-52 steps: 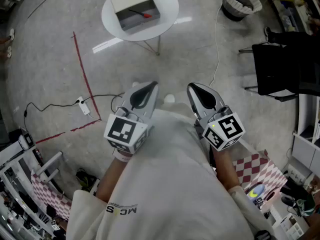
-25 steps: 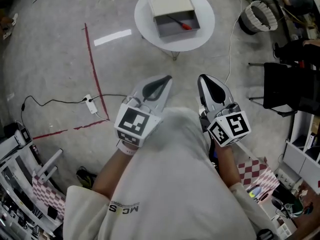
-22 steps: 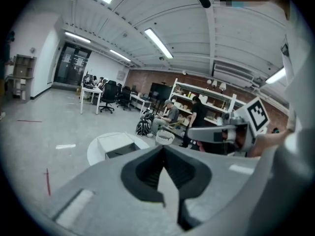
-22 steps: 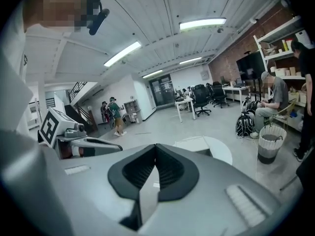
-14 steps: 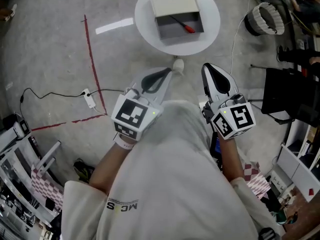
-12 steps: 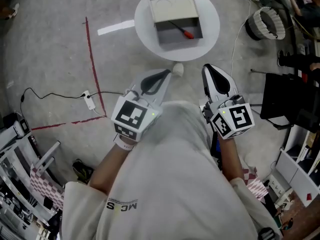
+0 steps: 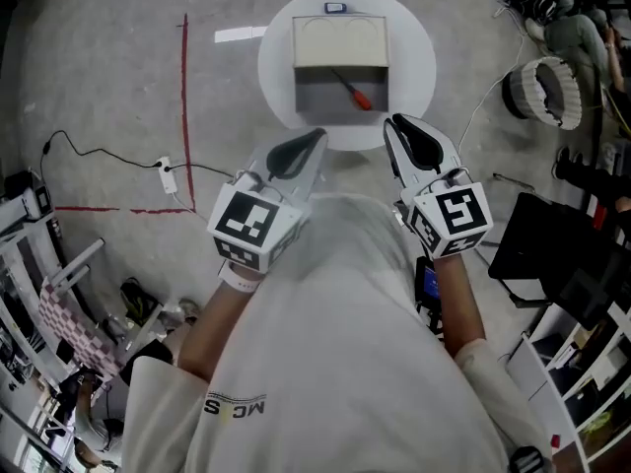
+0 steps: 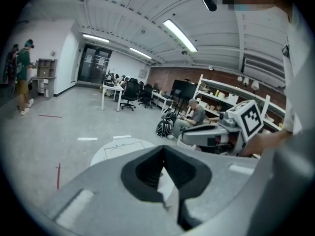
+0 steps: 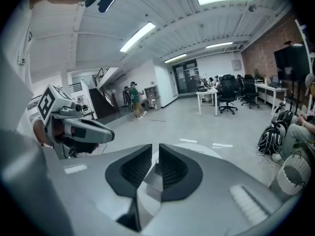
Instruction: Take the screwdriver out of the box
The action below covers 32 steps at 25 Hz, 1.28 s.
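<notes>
Head view: the right gripper (image 7: pixel 399 128) had its jaws opening, empty; the left gripper (image 7: pixel 311 141) had its jaws together. Too narrow a gap could have shoved the screwdriver (image 7: pixel 352 91) across the far box (image 7: pixel 340 42) instead of straddling it.

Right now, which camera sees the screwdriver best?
The head view: the screwdriver, red-handled, lies in plain sight in the open box on the round table. Both gripper views show only bits of the table past their jaws, no screwdriver.
</notes>
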### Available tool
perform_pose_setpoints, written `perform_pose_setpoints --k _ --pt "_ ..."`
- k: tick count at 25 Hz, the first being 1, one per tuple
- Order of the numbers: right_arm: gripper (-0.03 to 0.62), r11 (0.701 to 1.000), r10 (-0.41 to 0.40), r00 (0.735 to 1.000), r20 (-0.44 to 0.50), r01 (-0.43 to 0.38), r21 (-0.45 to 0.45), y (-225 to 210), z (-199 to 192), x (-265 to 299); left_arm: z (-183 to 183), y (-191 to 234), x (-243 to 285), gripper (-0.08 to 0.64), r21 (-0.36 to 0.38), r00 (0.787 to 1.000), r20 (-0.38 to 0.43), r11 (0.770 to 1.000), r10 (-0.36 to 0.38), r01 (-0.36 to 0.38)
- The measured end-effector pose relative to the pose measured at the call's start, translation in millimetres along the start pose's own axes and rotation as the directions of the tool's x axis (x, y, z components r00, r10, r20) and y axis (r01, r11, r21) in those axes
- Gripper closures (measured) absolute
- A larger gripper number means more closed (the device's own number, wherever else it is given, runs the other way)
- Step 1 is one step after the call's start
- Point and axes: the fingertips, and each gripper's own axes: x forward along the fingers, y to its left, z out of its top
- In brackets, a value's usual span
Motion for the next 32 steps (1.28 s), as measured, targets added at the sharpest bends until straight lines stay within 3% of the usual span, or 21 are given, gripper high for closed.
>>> perform_pose_setpoints --k 3,8,14,23,32 --pt "0.551 0.998 0.05 0.998 -0.048 -0.051 -0.023 -20 -10 22 0 14 25 0.56 -0.031 0.997 -0.011 0.997 0.071 -0.071" --pt "0.543 0.994 0.101 0.984 -0.147 -0.105 -0.025 -37 -33 61 -12 29 52 0.561 -0.083 0.994 -0.046 0.991 0.098 -0.102" --pt "0.513 0.993 0.051 0.949 -0.311 -0.082 -0.089 -54 -69 107 -29 56 69 0.56 -0.1 0.991 -0.067 0.987 0.119 -0.126" --pt "0.489 0.987 0.063 0.902 -0.427 -0.119 -0.106 -65 -111 171 -53 97 96 0.561 -0.151 0.99 -0.088 0.981 0.109 -0.121" --pt "0.485 0.97 0.025 0.808 -0.588 -0.163 -0.183 -71 -176 219 -96 129 109 0.561 -0.198 0.987 -0.106 0.97 0.118 -0.137"
